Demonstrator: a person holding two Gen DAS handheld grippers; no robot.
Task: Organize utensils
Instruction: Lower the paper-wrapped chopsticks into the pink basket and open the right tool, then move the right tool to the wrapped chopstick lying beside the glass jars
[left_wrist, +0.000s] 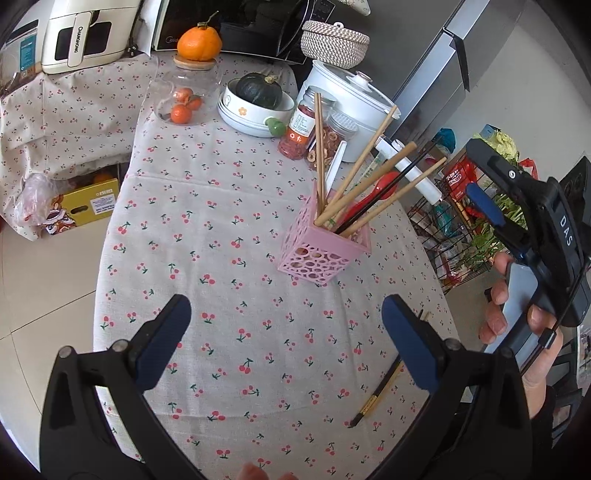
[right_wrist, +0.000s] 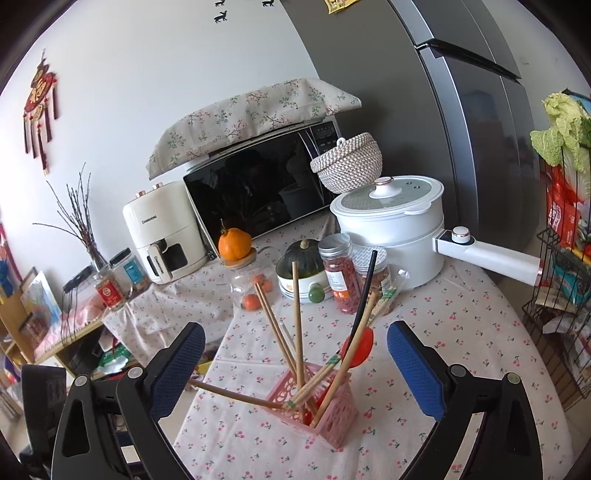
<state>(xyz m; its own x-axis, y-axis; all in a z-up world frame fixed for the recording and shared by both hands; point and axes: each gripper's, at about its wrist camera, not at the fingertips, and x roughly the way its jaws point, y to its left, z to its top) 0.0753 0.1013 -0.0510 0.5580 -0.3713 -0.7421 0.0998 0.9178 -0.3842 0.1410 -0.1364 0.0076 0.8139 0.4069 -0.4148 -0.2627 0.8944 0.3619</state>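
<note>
Left wrist: cherry-print tablecloth (left_wrist: 229, 206) under pink holder (left_wrist: 321, 251); microwave (right_wrist: 258, 188) behind; both claws apart, empty.

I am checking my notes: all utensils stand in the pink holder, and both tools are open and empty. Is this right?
Not quite: one black chopstick lies on the tablecloth, outside the pink holder, as the left wrist view shows. The left tool and right tool are open and empty.

black tongs (left_wrist: 286, 341), blue pads (left_wrist: 162, 338)

Pink perforated holder (left_wrist: 320, 246); red spoon (right_wrist: 357, 348); tan chopsticks (left_wrist: 364, 159); surface cloth (left_wrist: 221, 206) was beige, cherry-printed; jaws' pads blue.
</note>
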